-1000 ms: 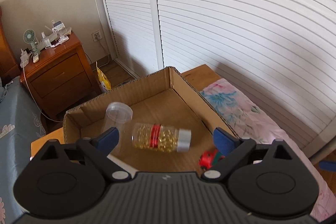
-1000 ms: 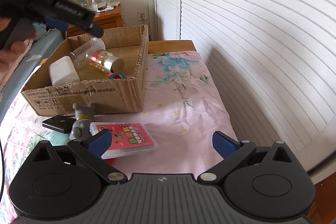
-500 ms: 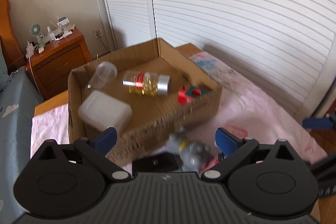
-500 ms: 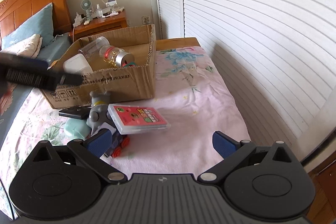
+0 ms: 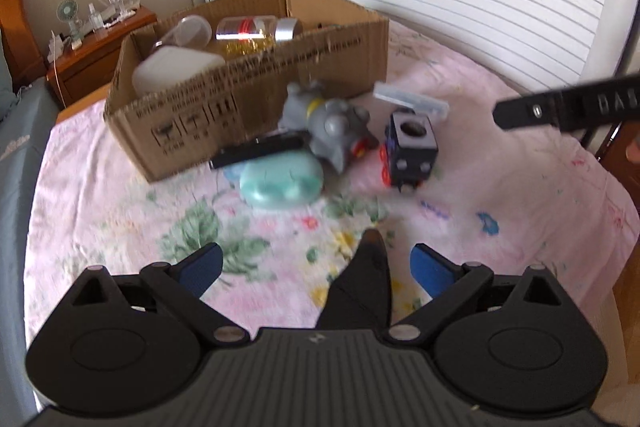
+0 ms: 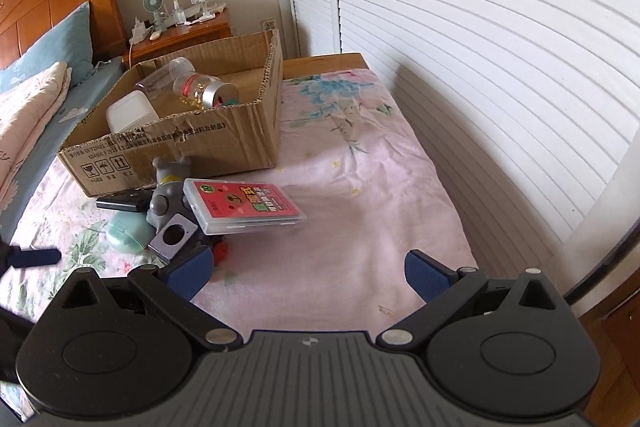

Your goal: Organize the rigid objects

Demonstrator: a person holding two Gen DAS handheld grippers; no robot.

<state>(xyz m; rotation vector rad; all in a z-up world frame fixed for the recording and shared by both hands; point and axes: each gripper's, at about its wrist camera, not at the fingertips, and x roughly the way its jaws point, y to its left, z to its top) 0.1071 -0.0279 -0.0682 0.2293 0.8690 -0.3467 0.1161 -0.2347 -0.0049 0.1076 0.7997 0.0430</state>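
Cardboard box [image 6: 224,131] was already loaded with a capsule bottle [image 6: 200,89] and white container [image 6: 130,115], while a grey toy [image 5: 332,123], card case [image 6: 244,207] and mint case [image 5: 280,179] were left on the bed beside it, both tongs [image 5: 316,263] [image 6: 306,273] held apart and empty.

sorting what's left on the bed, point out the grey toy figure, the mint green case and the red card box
grey toy figure [image 5: 332,125], left wrist view, its round body
mint green oval case [image 5: 280,179], left wrist view, its lid
red card box in clear plastic [image 6: 244,205], right wrist view, its printed top face
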